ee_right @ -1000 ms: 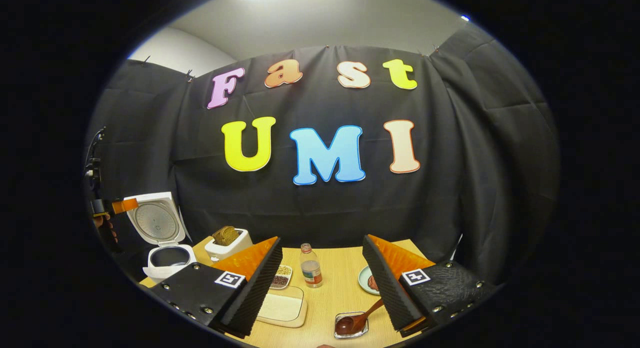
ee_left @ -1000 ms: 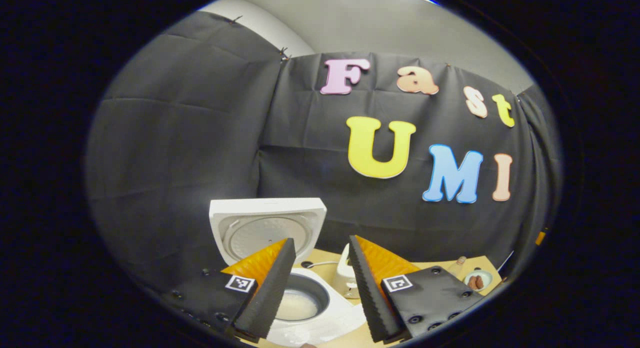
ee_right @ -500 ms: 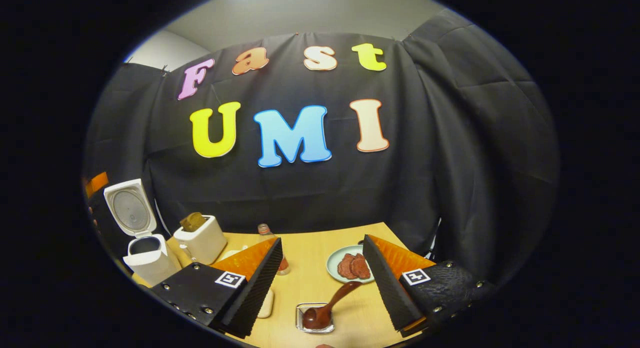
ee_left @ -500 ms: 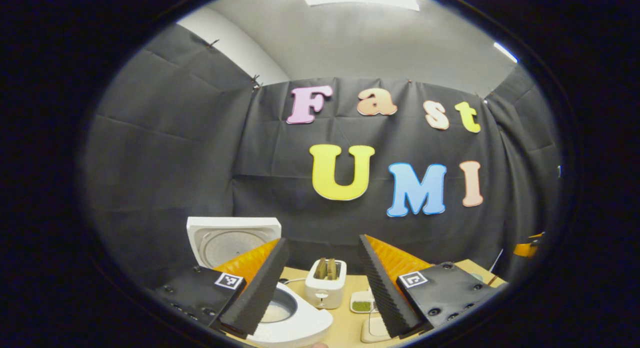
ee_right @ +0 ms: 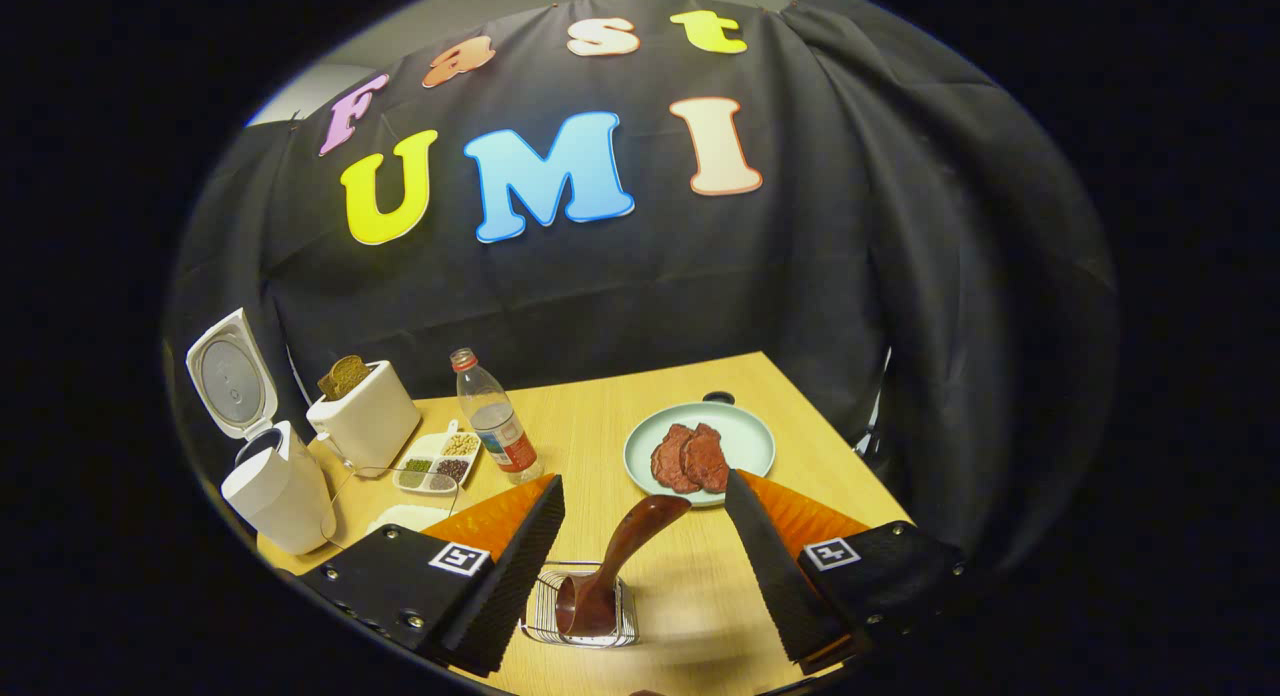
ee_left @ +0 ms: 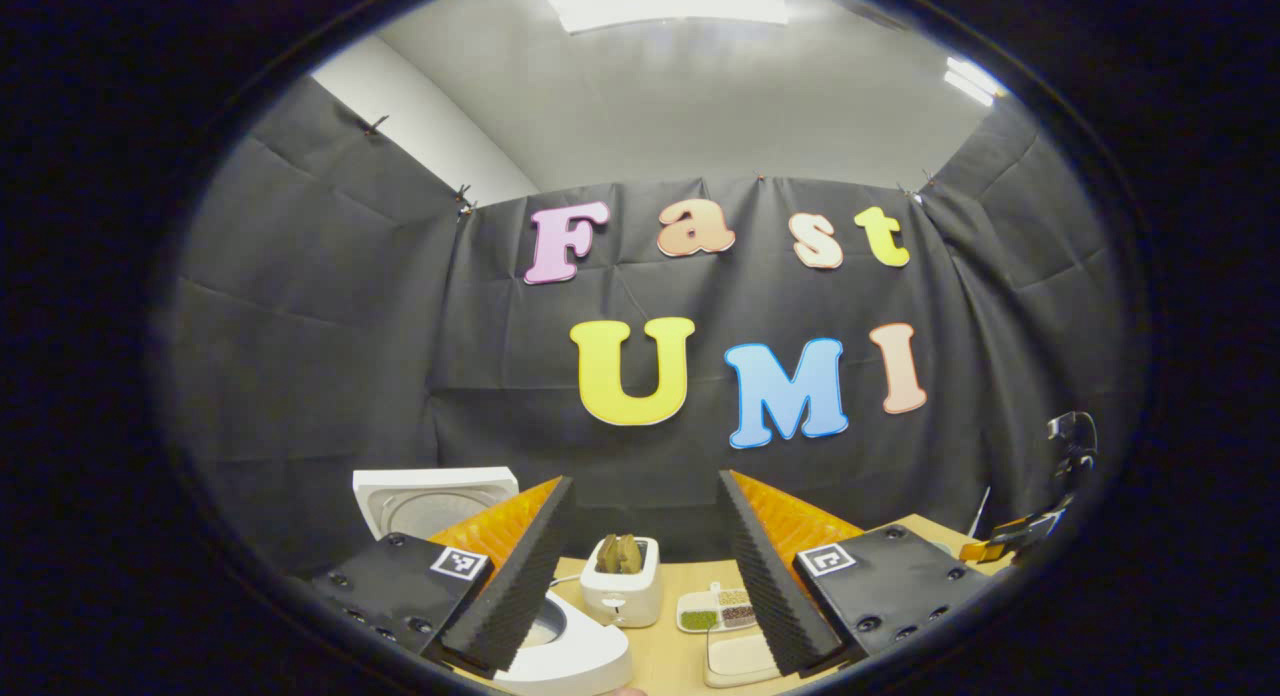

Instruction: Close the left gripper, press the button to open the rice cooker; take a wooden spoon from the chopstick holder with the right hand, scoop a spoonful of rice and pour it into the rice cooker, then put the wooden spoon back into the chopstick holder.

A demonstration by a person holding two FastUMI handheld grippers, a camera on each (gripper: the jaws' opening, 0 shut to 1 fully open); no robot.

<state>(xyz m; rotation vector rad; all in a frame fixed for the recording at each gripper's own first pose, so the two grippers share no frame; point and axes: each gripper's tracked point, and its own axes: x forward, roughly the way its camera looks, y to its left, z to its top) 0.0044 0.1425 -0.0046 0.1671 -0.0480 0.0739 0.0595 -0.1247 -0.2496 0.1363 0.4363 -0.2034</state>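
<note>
Rice cooker (ee_right: 268,481) sits at the left end of the tabletop (ee_right: 640,416) with its lid standing up. Next to it are a white toaster (ee_right: 365,426), a little tray of beans (ee_right: 437,462) and a bottle (ee_right: 493,424). The right gripper (ee_right: 645,566) is wide open, holding nothing, just above the wooden spoon (ee_right: 615,566) in the wire chopstick holder (ee_right: 583,618). The left gripper (ee_left: 640,576) is open too, near the rice cooker.
</note>
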